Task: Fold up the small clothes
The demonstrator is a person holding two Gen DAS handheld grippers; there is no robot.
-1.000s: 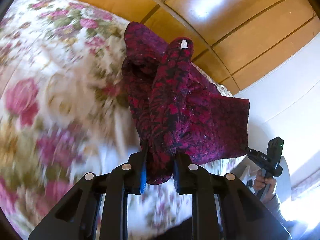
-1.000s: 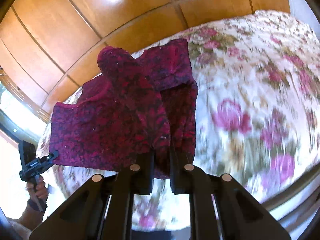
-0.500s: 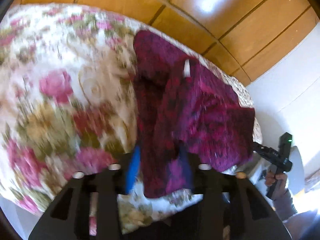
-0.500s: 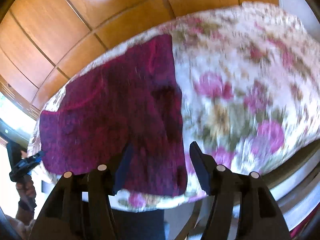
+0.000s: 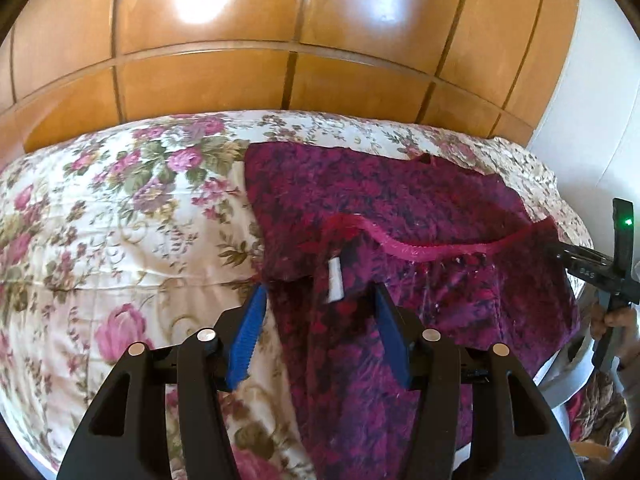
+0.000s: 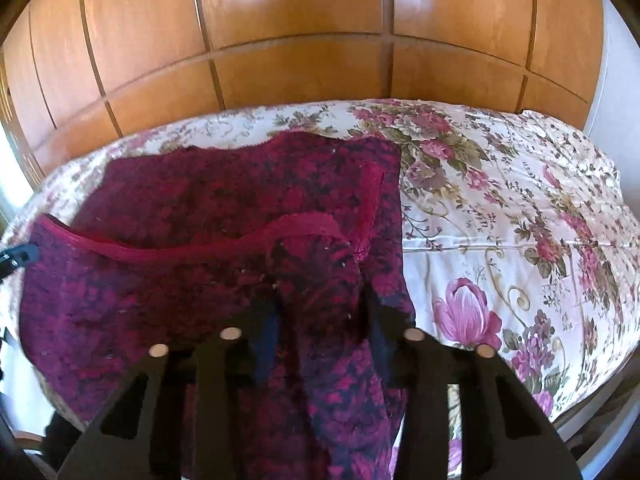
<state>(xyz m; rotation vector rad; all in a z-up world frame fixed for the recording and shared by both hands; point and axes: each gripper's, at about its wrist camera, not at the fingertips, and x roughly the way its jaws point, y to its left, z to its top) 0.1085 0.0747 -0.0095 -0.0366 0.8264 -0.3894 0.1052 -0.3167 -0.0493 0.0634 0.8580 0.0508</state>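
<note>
A dark red, flower-patterned garment [image 5: 400,200] lies spread on the floral bedspread [image 5: 120,220], its pink-trimmed edge [image 5: 420,246] running across it. My left gripper [image 5: 319,292] hangs just above the near part. Its blue pads [image 5: 246,336] stand apart and are opening, with a strip of cloth and a white tag [image 5: 334,280] between them. In the right wrist view, my right gripper [image 6: 320,296] is closing around a raised fold of the garment [image 6: 316,272], and I see no firm pinch. The right gripper [image 5: 592,268] also shows at the far right of the left wrist view, held by a hand.
A wooden panelled wall [image 5: 280,40] rises behind the bed. A white wall [image 5: 592,100] stands to the right. The bedspread [image 6: 520,220] is bare right of the garment. The left gripper's black tip [image 6: 16,258] shows at the left edge.
Both grippers were shut on the lifted, hanging garment. They lowered it onto the bed and let go, so it now lies spread flat. Both views have swung level.
</note>
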